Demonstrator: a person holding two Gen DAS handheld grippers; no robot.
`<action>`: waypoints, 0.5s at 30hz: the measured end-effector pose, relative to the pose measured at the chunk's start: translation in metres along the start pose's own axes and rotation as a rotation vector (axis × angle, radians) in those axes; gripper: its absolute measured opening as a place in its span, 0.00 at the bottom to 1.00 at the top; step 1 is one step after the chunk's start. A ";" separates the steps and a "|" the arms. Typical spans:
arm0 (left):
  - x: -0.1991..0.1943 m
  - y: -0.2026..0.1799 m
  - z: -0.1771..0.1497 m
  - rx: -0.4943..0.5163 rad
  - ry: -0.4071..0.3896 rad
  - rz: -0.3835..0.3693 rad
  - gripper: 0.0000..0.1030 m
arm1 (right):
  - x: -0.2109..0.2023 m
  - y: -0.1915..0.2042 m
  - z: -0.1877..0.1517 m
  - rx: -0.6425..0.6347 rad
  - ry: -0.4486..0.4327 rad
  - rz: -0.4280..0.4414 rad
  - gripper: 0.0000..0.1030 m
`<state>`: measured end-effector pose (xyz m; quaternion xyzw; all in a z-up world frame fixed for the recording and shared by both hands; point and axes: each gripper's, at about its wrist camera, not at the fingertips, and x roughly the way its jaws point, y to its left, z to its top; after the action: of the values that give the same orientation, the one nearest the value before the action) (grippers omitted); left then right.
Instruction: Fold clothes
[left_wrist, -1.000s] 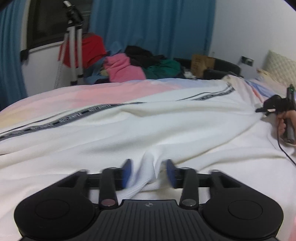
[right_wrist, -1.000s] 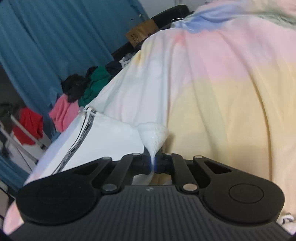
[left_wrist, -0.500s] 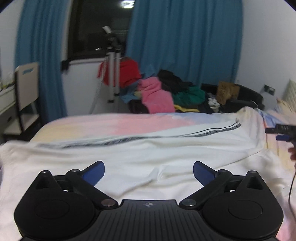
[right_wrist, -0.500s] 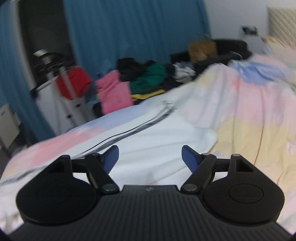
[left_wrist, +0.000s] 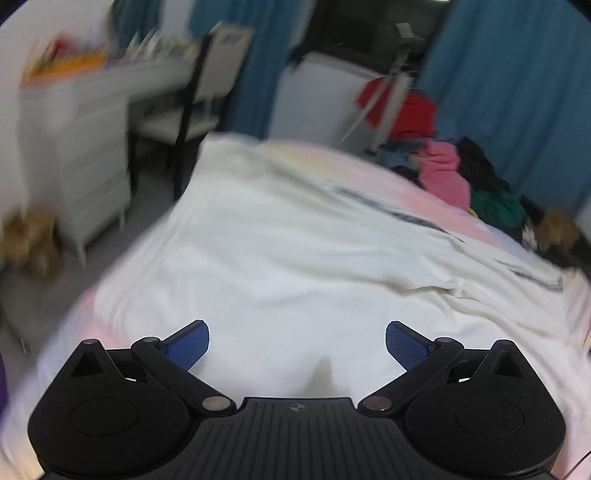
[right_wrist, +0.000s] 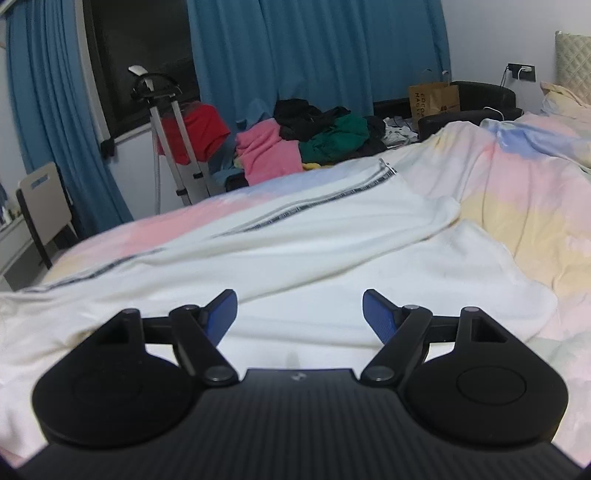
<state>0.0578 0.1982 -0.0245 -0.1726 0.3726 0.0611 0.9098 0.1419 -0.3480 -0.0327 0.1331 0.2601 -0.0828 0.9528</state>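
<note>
We see the white garment (right_wrist: 314, 236) spread across the pastel bedspread (right_wrist: 517, 192), its dark trim running toward 1 o'clock. Beyond, at 12 o'clock, a heap of clothes (right_wrist: 314, 136) sits beside a tripod (right_wrist: 173, 140); a paper bag (right_wrist: 434, 99) stands at 1 o'clock, its contents hidden. Our left gripper (left_wrist: 297, 343) and right gripper (right_wrist: 299, 314) gape wide above the cloth, holding nothing.

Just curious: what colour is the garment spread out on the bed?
White garment with a dark stripe; clearest in the right wrist view.
</note>
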 end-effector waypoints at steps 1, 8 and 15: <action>0.004 0.010 -0.002 -0.026 0.010 0.011 0.99 | 0.003 0.000 -0.003 0.004 0.020 0.002 0.74; 0.027 0.057 -0.003 -0.222 0.040 0.031 0.97 | 0.013 0.005 -0.014 -0.055 0.019 -0.038 0.74; 0.022 0.095 -0.007 -0.472 0.019 -0.055 0.97 | 0.035 -0.010 -0.019 -0.007 0.056 -0.102 0.74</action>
<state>0.0464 0.2837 -0.0696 -0.3909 0.3517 0.1202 0.8420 0.1600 -0.3548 -0.0688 0.1188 0.2934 -0.1266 0.9401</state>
